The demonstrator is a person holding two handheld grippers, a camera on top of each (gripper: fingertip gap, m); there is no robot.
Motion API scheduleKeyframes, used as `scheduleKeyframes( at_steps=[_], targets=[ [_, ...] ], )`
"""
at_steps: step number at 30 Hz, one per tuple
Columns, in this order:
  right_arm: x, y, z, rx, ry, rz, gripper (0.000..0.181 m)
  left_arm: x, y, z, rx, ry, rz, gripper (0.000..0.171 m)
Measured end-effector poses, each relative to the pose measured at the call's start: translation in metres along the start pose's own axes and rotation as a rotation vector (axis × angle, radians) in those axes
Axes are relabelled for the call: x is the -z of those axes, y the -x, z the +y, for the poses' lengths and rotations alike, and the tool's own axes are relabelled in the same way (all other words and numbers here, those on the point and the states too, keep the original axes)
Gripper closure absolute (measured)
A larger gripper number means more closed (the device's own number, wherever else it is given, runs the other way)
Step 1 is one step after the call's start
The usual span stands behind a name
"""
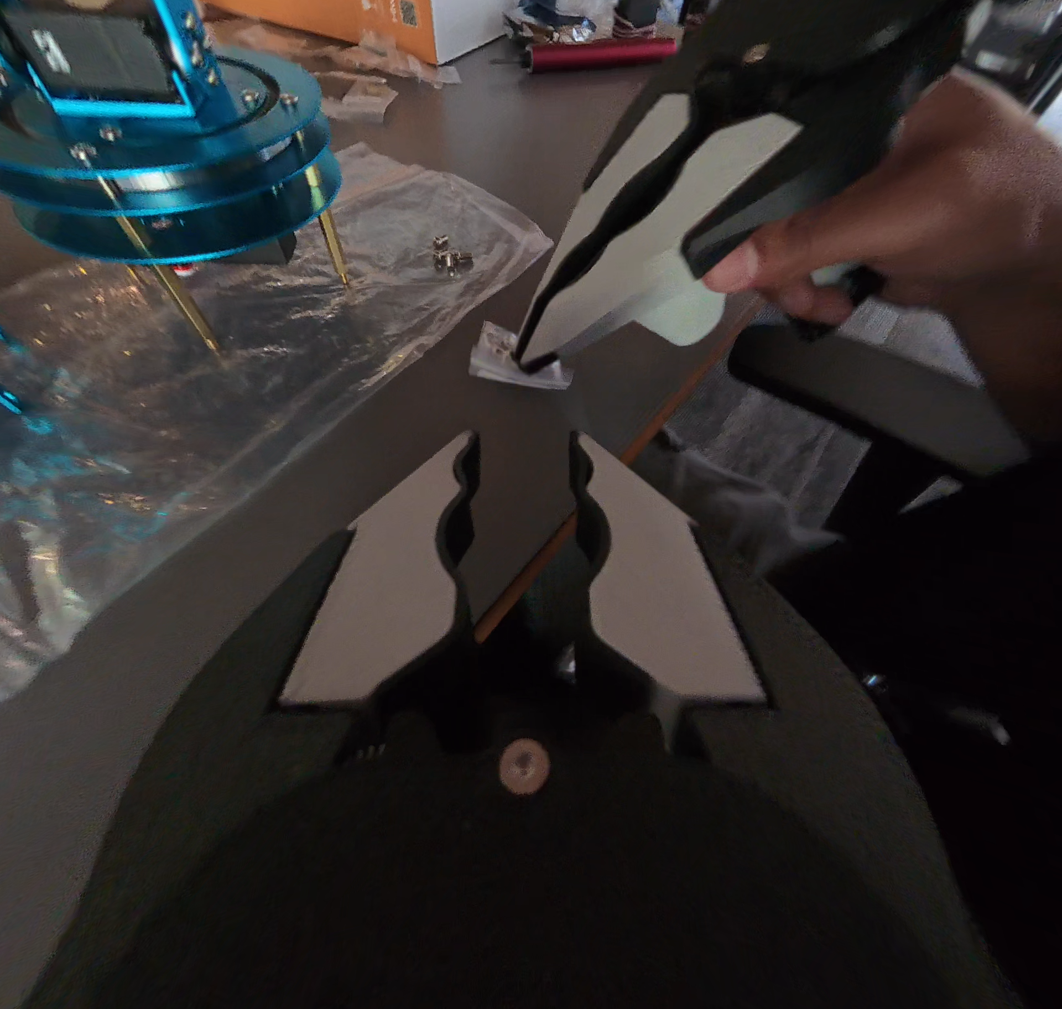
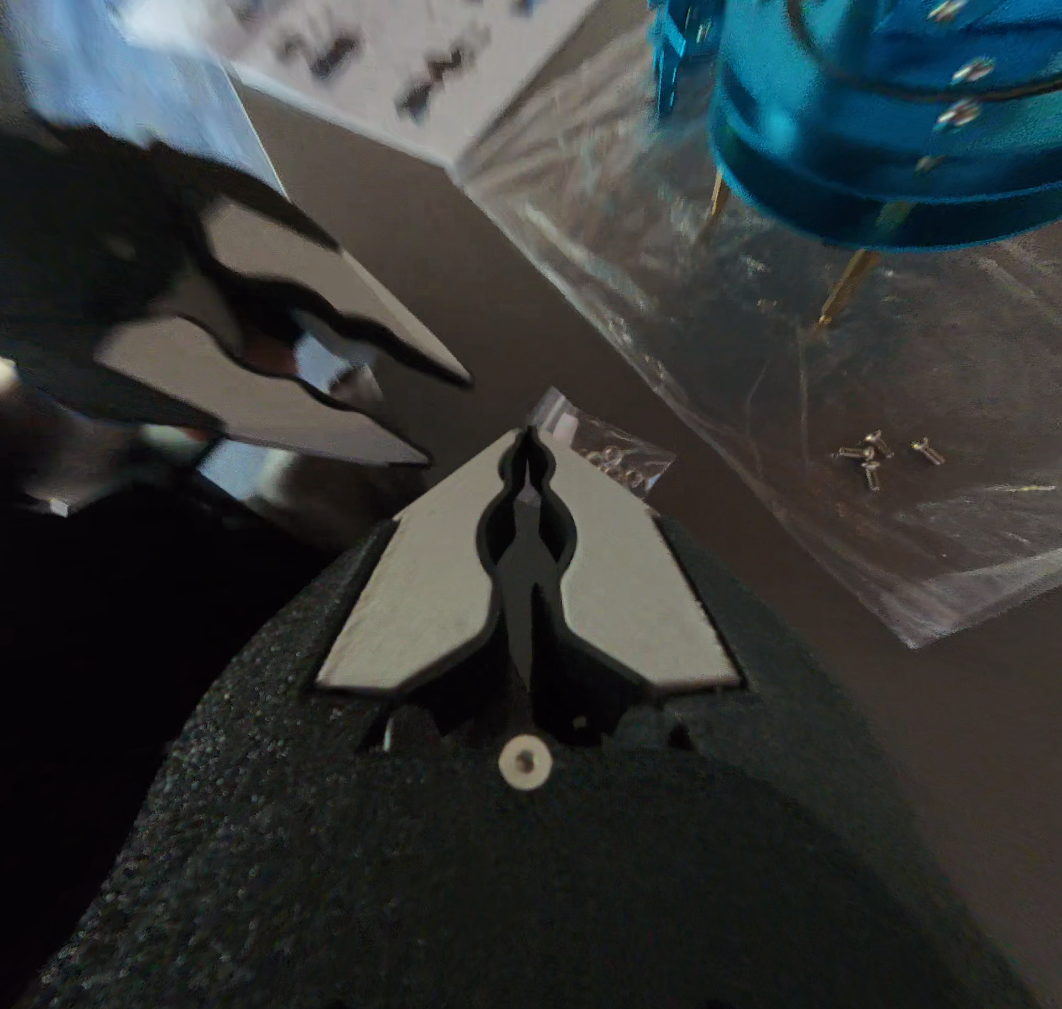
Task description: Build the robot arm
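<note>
Here the right claw (image 2: 527,435) pinches a small clear bag (image 2: 620,458) at centre frame, near the worktop (image 1: 517,177) edge. The left claw (image 1: 524,441) gapes empty over bare worktop below it.

Two hand-held grippers are in view, the left hand-held gripper (image 1: 524,441) and the right hand-held gripper (image 2: 528,432). On the worktop (image 1: 488,142) lie one small clear bag (image 2: 615,458), one large plastic sheet (image 1: 258,349) and one blue round-based assembly (image 1: 172,165). About five loose screws (image 2: 873,458) sit on the sheet.

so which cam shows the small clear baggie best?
The left wrist view: the small clear baggie lies unobstructed on the table, with the right tool shut on it, tips visible. In the right wrist view that tool's own fingers hide much of the baggie; one corner shows.
</note>
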State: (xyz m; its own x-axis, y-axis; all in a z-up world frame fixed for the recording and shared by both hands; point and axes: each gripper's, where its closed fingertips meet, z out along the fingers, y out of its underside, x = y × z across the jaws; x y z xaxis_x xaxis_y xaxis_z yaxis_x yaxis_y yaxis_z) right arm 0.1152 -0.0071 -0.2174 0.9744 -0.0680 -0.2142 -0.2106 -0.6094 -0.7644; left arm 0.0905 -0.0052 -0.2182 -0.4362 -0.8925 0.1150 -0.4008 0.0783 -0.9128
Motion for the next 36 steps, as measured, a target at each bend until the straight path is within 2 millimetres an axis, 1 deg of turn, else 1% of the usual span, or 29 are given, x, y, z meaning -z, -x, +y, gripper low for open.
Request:
scheduleKeyframes(
  at_steps=[2,3,5,8,11,14,18,23,25,29,30,32,33,35,36],
  targets=[
    [0.010,0.005,-0.013,-0.078,-0.115,-0.090,0.181,-0.004,-0.001,-0.012,0.162,-0.063,0.065,0.152],
    [0.013,0.008,-0.017,-0.104,-0.159,-0.131,0.181,-0.004,-0.005,-0.019,0.251,-0.099,0.132,0.155],
    [0.016,0.009,-0.018,-0.124,-0.200,-0.155,0.181,-0.007,-0.010,-0.028,0.392,-0.129,0.241,0.155],
    [0.018,0.014,-0.016,-0.154,-0.238,-0.217,0.181,-0.011,-0.014,-0.033,0.490,-0.144,0.333,0.155],
    [0.023,0.015,-0.015,-0.204,-0.271,-0.281,0.181,-0.012,-0.019,-0.036,0.517,-0.168,0.392,0.156],
    [0.030,0.020,-0.018,-0.252,-0.307,-0.372,0.181,-0.008,-0.026,-0.043,0.497,-0.207,0.440,0.159],
    [0.041,0.029,-0.024,-0.321,-0.359,-0.510,0.181,0.000,-0.030,-0.050,0.400,-0.248,0.435,0.164],
    [0.043,0.032,-0.025,-0.352,-0.375,-0.580,0.181,0.003,-0.030,-0.050,0.395,-0.252,0.455,0.168],
    [0.040,0.030,-0.023,-0.335,-0.371,-0.545,0.181,0.002,-0.028,-0.047,0.400,-0.241,0.447,0.169],
    [0.032,0.023,-0.017,-0.250,-0.329,-0.393,0.181,-0.005,-0.021,-0.039,0.372,-0.216,0.373,0.171],
    [0.028,0.017,-0.015,-0.234,-0.312,-0.330,0.181,-0.008,-0.014,-0.036,0.353,-0.216,0.315,0.171],
    [0.023,-0.006,-0.005,-0.170,-0.266,-0.131,0.181,-0.007,0.001,-0.035,0.300,-0.223,0.200,0.171],
    [0.023,-0.007,-0.003,-0.165,-0.256,-0.121,0.181,-0.006,0.004,-0.035,0.273,-0.223,0.170,0.171],
    [0.028,0.006,-0.010,-0.221,-0.301,-0.244,0.181,-0.007,0.002,-0.034,0.219,-0.210,0.141,0.171],
    [0.027,0.008,-0.013,-0.239,-0.313,-0.271,0.181,-0.008,-0.002,-0.035,0.194,-0.207,0.135,0.171]
  ],
)
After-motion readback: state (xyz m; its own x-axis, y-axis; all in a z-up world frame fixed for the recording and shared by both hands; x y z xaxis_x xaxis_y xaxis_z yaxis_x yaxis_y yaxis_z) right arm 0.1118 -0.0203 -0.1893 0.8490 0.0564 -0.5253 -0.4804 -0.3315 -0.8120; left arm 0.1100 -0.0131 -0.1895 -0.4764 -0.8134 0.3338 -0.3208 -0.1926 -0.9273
